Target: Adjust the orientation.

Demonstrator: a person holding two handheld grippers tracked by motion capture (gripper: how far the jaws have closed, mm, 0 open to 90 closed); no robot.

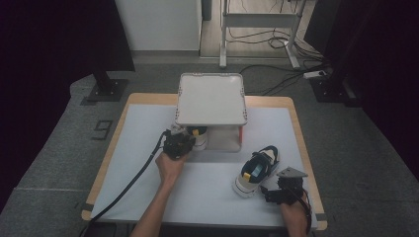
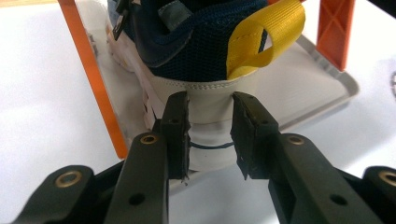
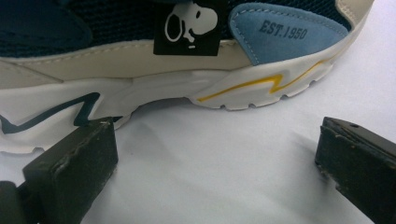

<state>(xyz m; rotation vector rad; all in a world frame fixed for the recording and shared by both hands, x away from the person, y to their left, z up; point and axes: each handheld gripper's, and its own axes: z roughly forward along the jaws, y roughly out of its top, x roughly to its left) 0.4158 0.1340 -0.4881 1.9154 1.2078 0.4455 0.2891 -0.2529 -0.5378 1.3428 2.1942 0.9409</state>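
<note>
Under the grey rack [image 1: 211, 98] at the back of the worktop [image 1: 148, 148], one sneaker [image 2: 201, 51] sits on the lower tray [image 2: 327, 79], and the left gripper [image 2: 210, 135] has its fingers clamped on the white heel. So that shoe looks gripped but not yet moved. In front of the rack and to its right, the second sneaker [image 1: 257, 170] lies on the worktop, apart from it. The right gripper [image 3: 215, 163] hovers just beside this shoe's sole, its fingers apart and holding nothing. The rack's orange legs [image 2: 93, 79] stand close on either side of the held shoe, and its top shelf hangs low over it, so they could snag it.
</note>
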